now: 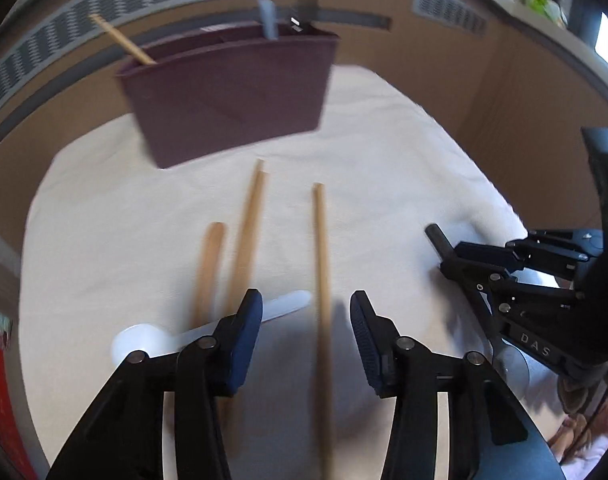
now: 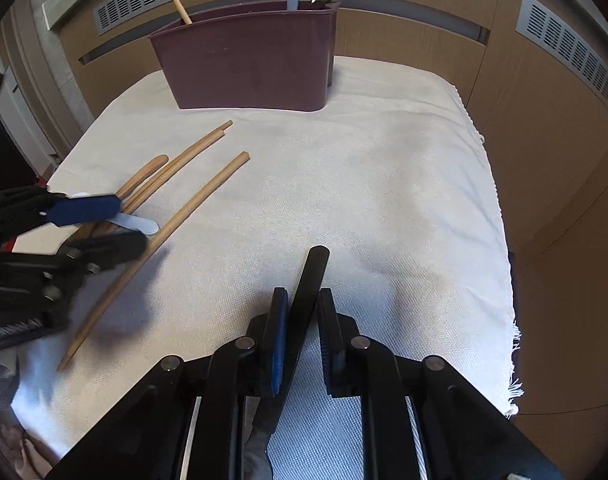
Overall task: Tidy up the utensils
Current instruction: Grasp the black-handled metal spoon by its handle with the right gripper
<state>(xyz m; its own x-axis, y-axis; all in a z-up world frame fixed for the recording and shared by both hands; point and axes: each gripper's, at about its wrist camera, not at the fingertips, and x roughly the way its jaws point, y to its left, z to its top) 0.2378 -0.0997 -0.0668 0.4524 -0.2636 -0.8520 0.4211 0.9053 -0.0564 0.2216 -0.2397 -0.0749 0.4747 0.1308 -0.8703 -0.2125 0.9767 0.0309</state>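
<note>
We find the right gripper (image 2: 300, 316) clamped on a black knife handle (image 2: 310, 280). The left gripper (image 1: 306, 330) stands open astride a chopstick (image 1: 322, 280). Beyond both jaws, a maroon holder (image 2: 248, 60) stands on the white cloth (image 2: 384, 184), before vented wood panelling (image 2: 544, 80).

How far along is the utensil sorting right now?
Partly done. The maroon holder already has a wooden stick, a pale handle and a dark utensil standing in it. In hand: the right gripper is shut on a black-handled knife. The left gripper is open over a lone chopstick. Left on the white cloth: that chopstick, more wooden pieces and a white spoon.
</note>
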